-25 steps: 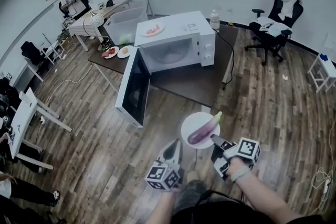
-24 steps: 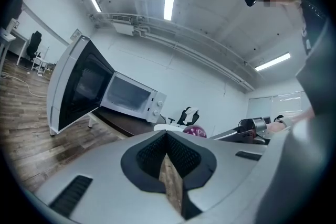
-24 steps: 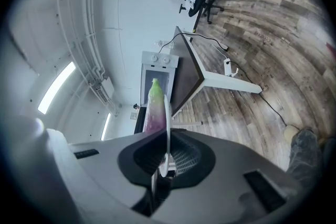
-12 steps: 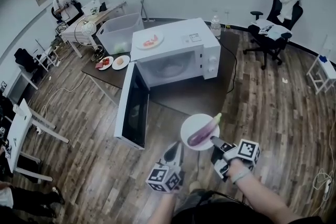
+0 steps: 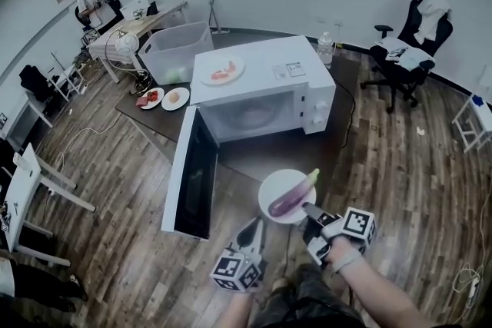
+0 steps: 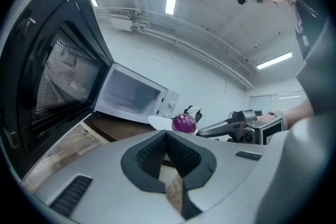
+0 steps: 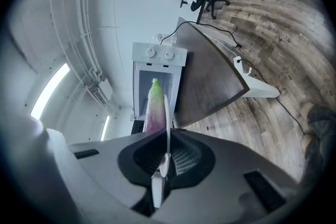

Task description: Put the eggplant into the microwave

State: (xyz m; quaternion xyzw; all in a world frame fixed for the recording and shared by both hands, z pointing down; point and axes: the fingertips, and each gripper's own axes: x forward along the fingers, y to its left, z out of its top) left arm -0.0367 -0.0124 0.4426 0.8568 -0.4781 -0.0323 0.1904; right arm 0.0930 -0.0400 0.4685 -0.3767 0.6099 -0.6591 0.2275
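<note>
A purple eggplant (image 5: 292, 194) with a green stem lies on a white plate (image 5: 273, 184). My right gripper (image 5: 310, 210) is shut on the plate's near rim and holds it level in front of the white microwave (image 5: 261, 77). The microwave's door (image 5: 191, 173) hangs wide open to the left, and its cavity (image 6: 131, 94) looks empty. In the right gripper view the plate (image 7: 167, 128) shows edge-on between the jaws, with the eggplant (image 7: 154, 105) behind it. My left gripper (image 5: 254, 226) is shut and empty, just left of the plate. In its view the eggplant (image 6: 184, 124) shows end-on.
The microwave stands on a dark brown table (image 5: 284, 134) beside a water bottle (image 5: 326, 48), with a plate of food (image 5: 223, 71) on top. A clear bin (image 5: 175, 50) and two food plates (image 5: 161, 97) sit at the back left. An office chair (image 5: 407, 50) is at the right; a person (image 5: 94, 0) is far back.
Both grippers have moved forward together toward the microwave, the right one carrying the plate and eggplant. The microwave and its open door now lie closer. Neither gripper's jaws changed.
</note>
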